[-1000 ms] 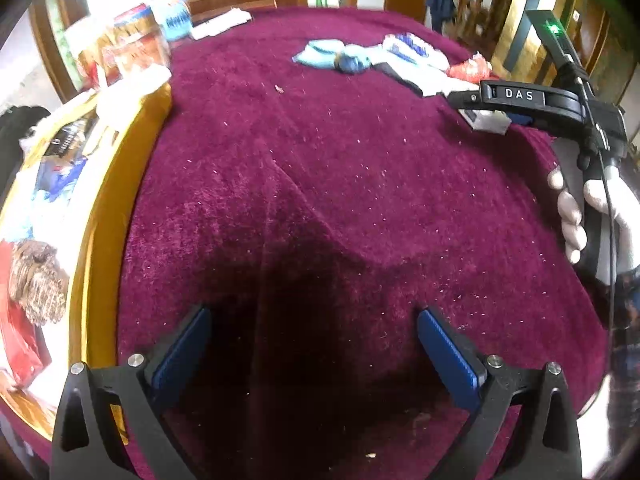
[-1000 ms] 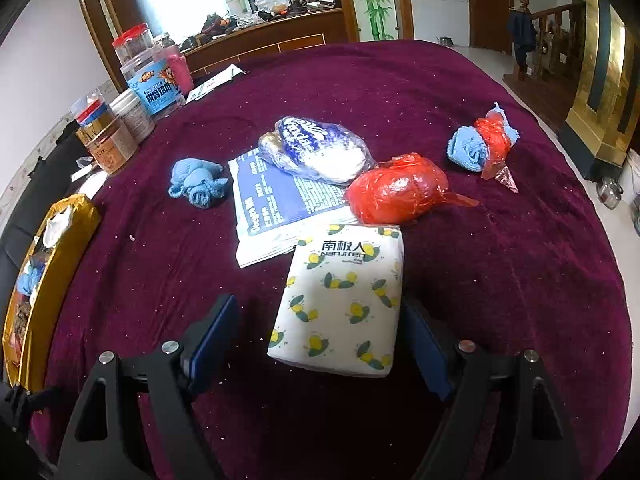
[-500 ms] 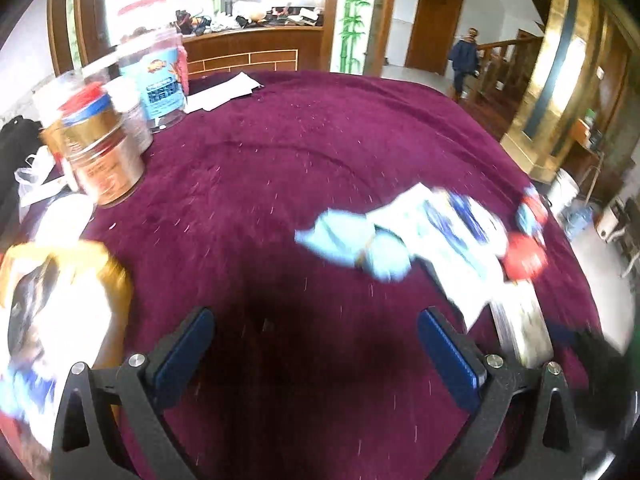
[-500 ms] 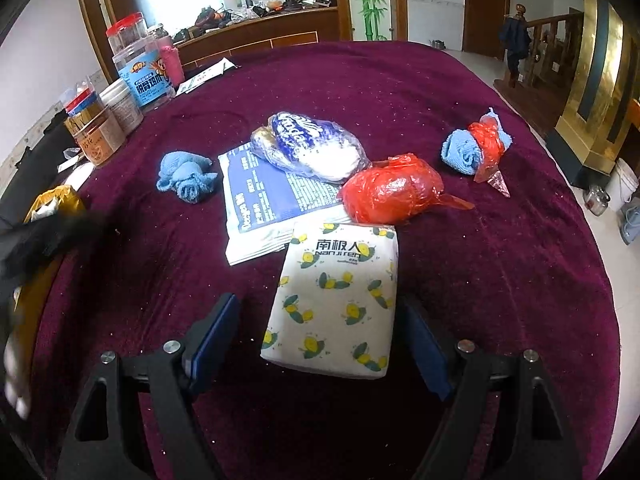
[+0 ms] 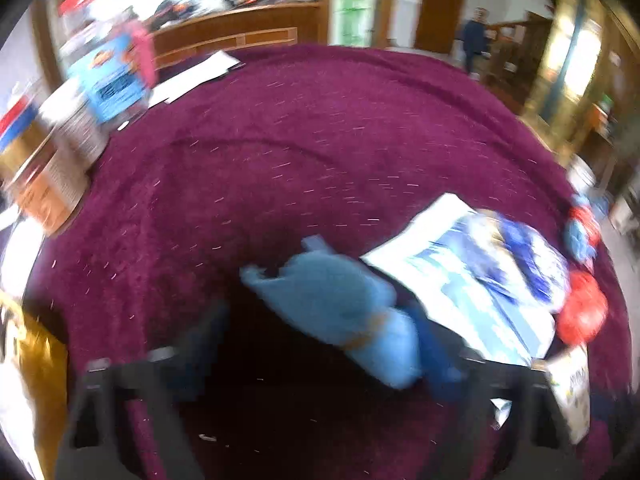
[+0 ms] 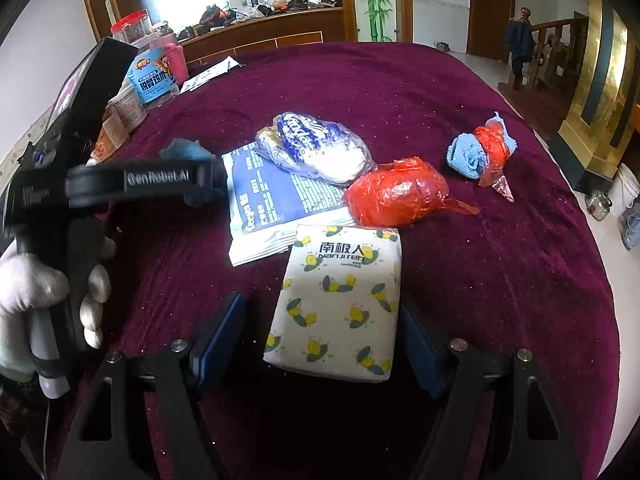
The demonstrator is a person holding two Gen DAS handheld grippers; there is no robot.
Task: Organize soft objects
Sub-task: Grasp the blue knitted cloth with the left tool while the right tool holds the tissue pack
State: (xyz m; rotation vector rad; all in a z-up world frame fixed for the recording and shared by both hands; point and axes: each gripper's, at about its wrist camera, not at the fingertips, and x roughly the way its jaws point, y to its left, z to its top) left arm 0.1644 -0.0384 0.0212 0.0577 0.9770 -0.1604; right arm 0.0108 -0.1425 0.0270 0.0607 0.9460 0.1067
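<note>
Two grippers working, both sets of jaws closing. Left gripper [image 5: 320,344]: jaws apart, light-blue rolled cloth bundle [image 5: 340,312] between them, lying against the right pad; blur hides whether either pad presses yet. Right gripper [image 6: 320,340]: jaws apart around the white soft tissue pack printed with yellow bees [image 6: 340,300]; right pad at its edge, left pad clear of it, pack flat on the bench.

Outward on the maroon velvet bench [image 6: 500,280]: flat blue-and-white plastic pouch [image 6: 272,204] with a clear bag of blue-and-white packaging [image 6: 316,148] on it, red plastic-wrapped lump [image 6: 396,196] touching the pack's far edge, blue cloth tied in red plastic [image 6: 480,152] set apart to the right. Gold-rimmed container [image 5: 36,380] at the left edge seems the drop-off.

Progress: early, I'd say. Every soft item in view is on the bench, nothing lifted.

Hard to read: left view is smeared, container contents cut off, cloth bundle mostly hidden behind the left tool in the right view.
</note>
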